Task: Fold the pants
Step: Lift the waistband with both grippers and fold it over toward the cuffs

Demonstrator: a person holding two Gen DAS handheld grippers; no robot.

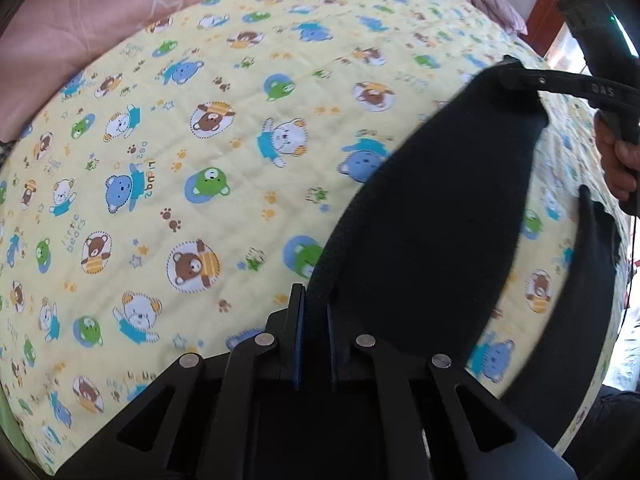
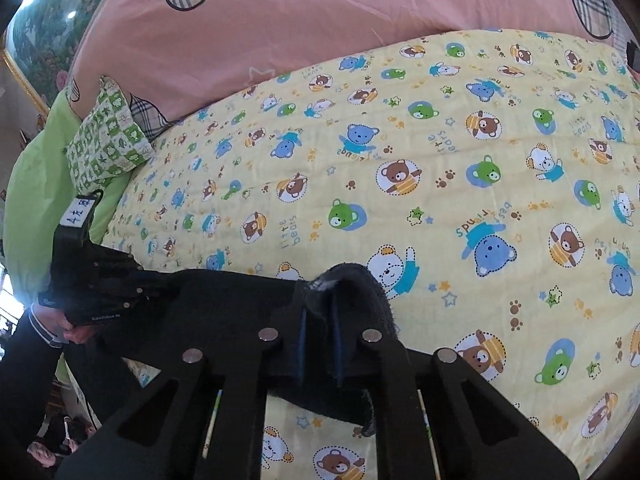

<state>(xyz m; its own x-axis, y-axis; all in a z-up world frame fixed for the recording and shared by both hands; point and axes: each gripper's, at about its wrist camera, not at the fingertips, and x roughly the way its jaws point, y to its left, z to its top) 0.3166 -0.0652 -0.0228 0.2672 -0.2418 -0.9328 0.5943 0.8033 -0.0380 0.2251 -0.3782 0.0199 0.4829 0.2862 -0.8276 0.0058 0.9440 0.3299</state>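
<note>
Above the bear-print quilt [image 1: 200,140], both hand-held grippers [image 1: 316,320] [image 2: 320,320] pinch taut black pants [image 1: 440,200].

Black claw [image 1: 315,344], blue pads, seemingly silver rivets

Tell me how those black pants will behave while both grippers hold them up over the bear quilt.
The black pants will probably stay floppy: held between the left hand-held gripper and the right hand-held gripper, a leg hangs loose. The fuzzy nap suggests decent grip, so slipping seems unlikely. They look light, sagging little above the quilt.
</note>
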